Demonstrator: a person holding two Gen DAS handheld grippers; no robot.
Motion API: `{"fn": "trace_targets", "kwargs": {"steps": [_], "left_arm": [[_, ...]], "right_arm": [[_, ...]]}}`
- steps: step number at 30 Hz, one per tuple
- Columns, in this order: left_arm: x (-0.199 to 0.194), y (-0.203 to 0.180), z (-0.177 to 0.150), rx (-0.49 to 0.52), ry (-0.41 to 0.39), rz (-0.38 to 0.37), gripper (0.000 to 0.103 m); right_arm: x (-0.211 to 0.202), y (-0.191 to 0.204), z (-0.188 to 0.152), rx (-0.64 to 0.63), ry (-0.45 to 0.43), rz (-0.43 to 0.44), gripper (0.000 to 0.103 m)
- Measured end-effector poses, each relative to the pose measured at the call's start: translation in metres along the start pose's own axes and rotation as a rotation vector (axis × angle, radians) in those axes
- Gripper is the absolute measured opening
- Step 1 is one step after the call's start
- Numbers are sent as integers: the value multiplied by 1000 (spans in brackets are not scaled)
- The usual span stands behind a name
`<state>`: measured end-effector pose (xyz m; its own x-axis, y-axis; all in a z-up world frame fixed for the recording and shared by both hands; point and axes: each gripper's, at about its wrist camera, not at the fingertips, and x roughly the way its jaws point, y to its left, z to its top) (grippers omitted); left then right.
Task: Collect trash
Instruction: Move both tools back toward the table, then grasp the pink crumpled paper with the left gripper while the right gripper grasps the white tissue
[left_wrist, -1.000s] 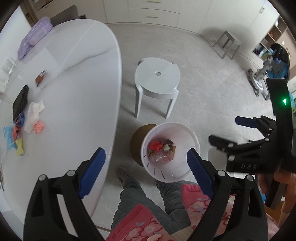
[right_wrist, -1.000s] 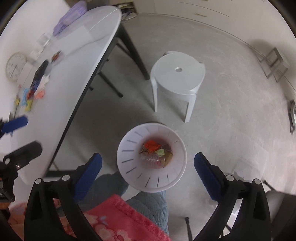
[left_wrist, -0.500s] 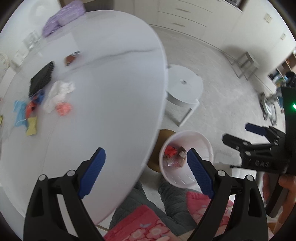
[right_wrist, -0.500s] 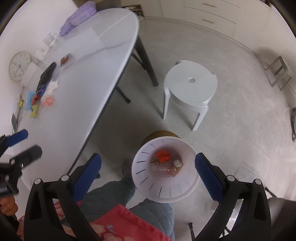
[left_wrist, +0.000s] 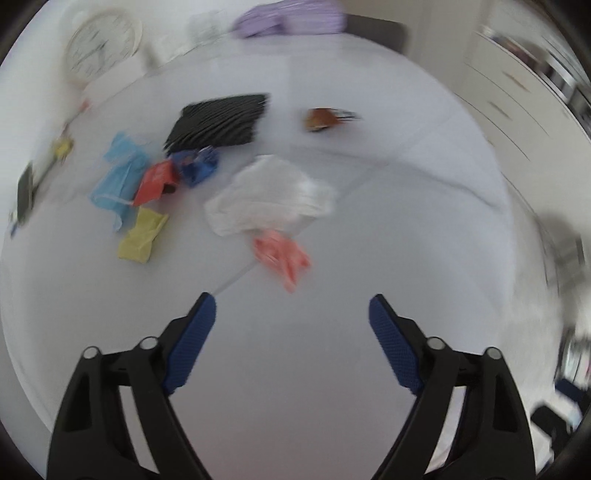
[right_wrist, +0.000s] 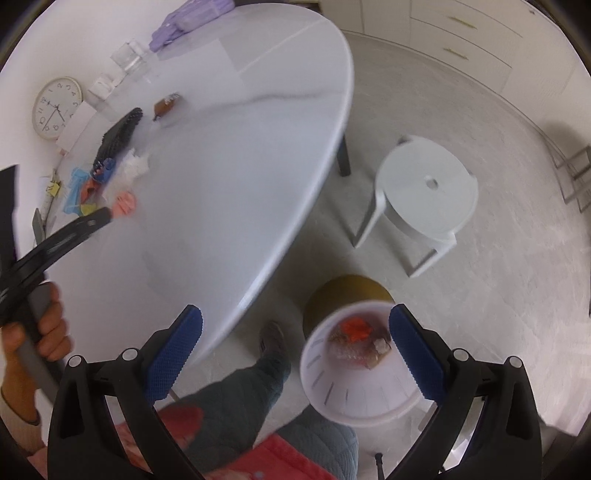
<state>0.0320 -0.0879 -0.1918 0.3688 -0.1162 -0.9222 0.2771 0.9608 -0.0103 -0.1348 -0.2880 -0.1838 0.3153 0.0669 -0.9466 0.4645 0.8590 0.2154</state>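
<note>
Several scraps of trash lie on the white table (left_wrist: 369, 229): a pink scrap (left_wrist: 282, 258), a white tissue (left_wrist: 269, 197), a yellow wrapper (left_wrist: 142, 234), a red wrapper (left_wrist: 155, 181), a blue wrapper (left_wrist: 197, 164) and a light blue mask (left_wrist: 118, 177). My left gripper (left_wrist: 291, 298) hangs over the table just short of the pink scrap; its jaws are closing with nothing between them. The view is blurred. My right gripper (right_wrist: 295, 312) is open and holds nothing, above the table edge and floor. The white bin (right_wrist: 332, 395) with trash inside stands on the floor by its right finger.
A black ribbed item (left_wrist: 218, 123) and a brown object (left_wrist: 321, 118) lie behind the scraps. A clock (right_wrist: 57, 107), glasses (right_wrist: 131, 59) and a purple bag (right_wrist: 192, 16) sit at the table's far side. A white stool (right_wrist: 428, 192) stands on the floor; the person's leg (right_wrist: 240, 398) is beside the bin.
My left gripper swung from above the bin to over the table, bringing the scraps close ahead, and its jaws narrowed slightly. The right gripper shifted toward the table; the bin slid to the lower right of its view.
</note>
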Motion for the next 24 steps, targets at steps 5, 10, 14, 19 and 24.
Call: {"fn": "trace_targets", "kwargs": {"steps": [5,10,14,19,24], "left_arm": [[36,6,19,-78,40,30,70],[55,3,24,-118,77,34,58],[57,0,23,-135,88,25,46],[58,-6,26,-124,95,16,39],[47,15,28,-140,115,-22,38]], "right_arm": [[12,25,39,-79,-19,-2,100],[23,45,76,-133,-27,22,100],[28,58,94,-166,-35,45,100],[33,72,107,-200,-32,73,100],[43,100,117,-290,-20,97,100]]}}
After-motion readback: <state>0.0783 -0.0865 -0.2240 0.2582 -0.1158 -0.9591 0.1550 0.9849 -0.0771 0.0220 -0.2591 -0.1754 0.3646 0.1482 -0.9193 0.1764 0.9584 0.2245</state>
